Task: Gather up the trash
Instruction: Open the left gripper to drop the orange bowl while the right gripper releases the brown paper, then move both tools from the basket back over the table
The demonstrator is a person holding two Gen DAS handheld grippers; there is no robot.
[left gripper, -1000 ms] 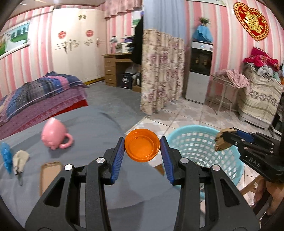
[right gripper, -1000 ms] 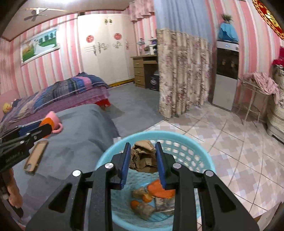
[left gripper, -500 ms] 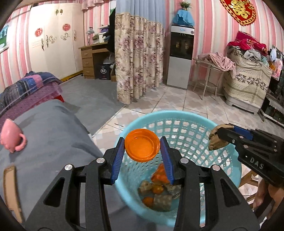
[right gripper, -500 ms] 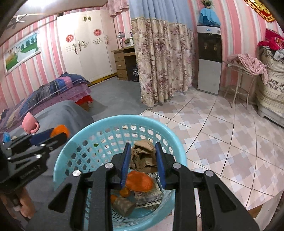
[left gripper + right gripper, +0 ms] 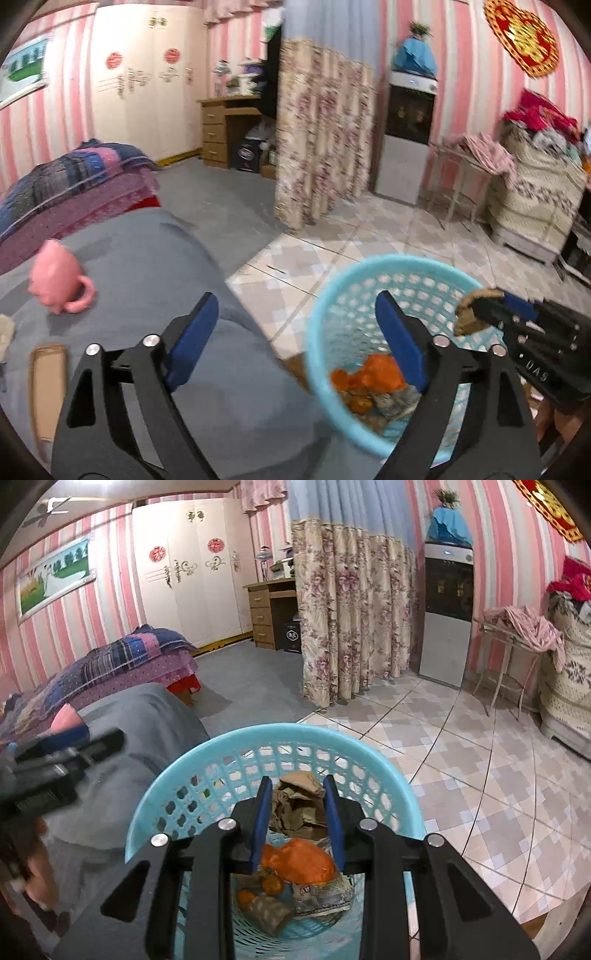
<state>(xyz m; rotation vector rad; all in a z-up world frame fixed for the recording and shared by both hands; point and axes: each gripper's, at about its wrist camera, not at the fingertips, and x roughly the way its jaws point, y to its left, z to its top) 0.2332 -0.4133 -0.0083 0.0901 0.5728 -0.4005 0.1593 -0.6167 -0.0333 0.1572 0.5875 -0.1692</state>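
The left gripper (image 5: pixel 295 334) hung over the near rim of the blue basket (image 5: pixel 325 291), its jaws opening with nothing between them; an orange piece (image 5: pixel 376 373) lay on the heap of trash inside, which suggested the basket was set low beside the bed so both hands could drop things straight in. The right gripper (image 5: pixel 297 819) was clenched on a brown paper wad (image 5: pixel 299 805), held above the basket's middle, probably so the wad would land inside once let go. That step was not yet done. The left view alone showed what remained on the grey cover (image 5: pixel 147 266): a pink mug (image 5: pixel 55 280) lying on its side, a brown flat strip (image 5: pixel 46 387) near the edge, and a pale scrap at the far left, too cut off to name. The right view alone looked deep into the basket, showing the orange piece, small orange bits, a crumpled wrapper (image 5: pixel 325 890) and a brown stub (image 5: pixel 267 912) at the bottom.
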